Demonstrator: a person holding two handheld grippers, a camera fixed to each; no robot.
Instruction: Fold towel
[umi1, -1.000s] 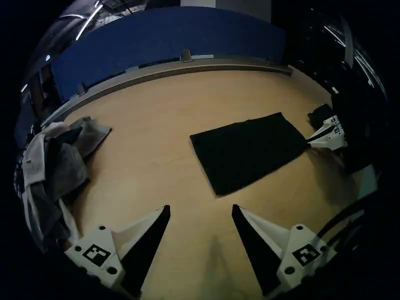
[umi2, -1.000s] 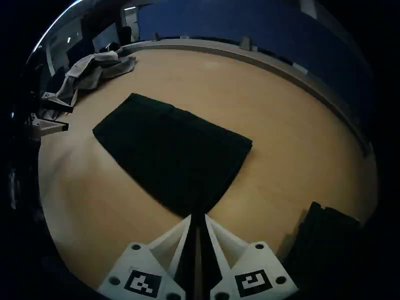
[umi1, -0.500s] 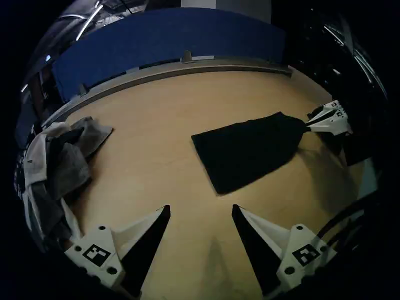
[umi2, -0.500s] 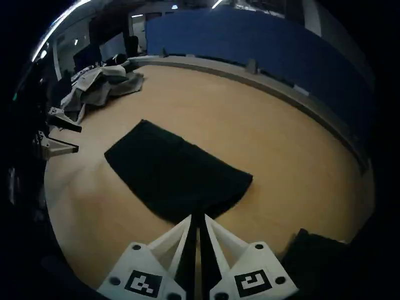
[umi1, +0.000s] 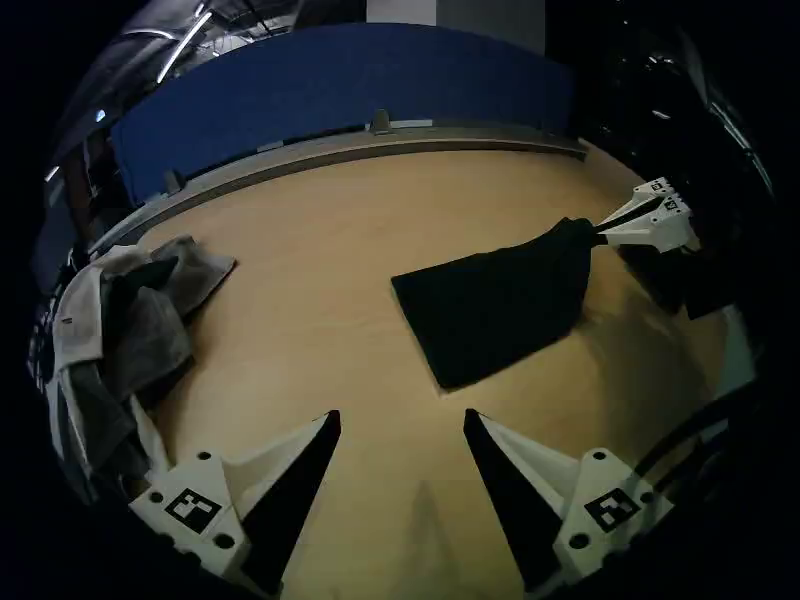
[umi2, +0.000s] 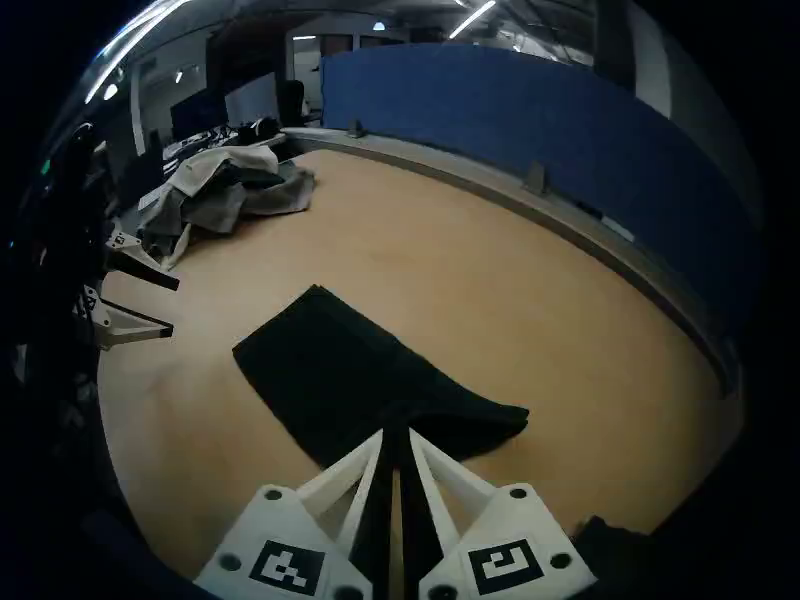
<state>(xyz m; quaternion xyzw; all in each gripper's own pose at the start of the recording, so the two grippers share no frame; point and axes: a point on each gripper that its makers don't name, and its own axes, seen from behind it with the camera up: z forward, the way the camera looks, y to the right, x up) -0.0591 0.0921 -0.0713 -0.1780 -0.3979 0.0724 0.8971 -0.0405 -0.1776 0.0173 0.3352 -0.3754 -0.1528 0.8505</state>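
Lifted higher than a second ago, the right-hand corner of the black towel (umi1: 495, 310) now hangs clear of the wooden surface (umi1: 300, 250), drawn up into a peak, while the rest of it lies flat as before. Going from the left in the left gripper view, a pile of grey cloths (umi1: 120, 320) sits crumpled at the surface's left edge, well apart from the towel. The left gripper (umi1: 400, 415) is in the foreground, unmoved, its fingers spread wide with bare wood between them and nothing held. Just beyond it and to the right of centre lies the towel, a dark oblong whose long axis runs from its near end in the middle of the surface up and to the right, towards the raised corner. That corner is pinched in the right gripper (umi1: 645, 218), whose two fingers are closed on the cloth at the far right. Beside that gripper, at the surface's right edge, lies a dark thing (umi1: 700, 290) too dim to make out. A blue partition (umi1: 340, 90) runs along the back edge. Open wood separates the left gripper from the towel's near end.
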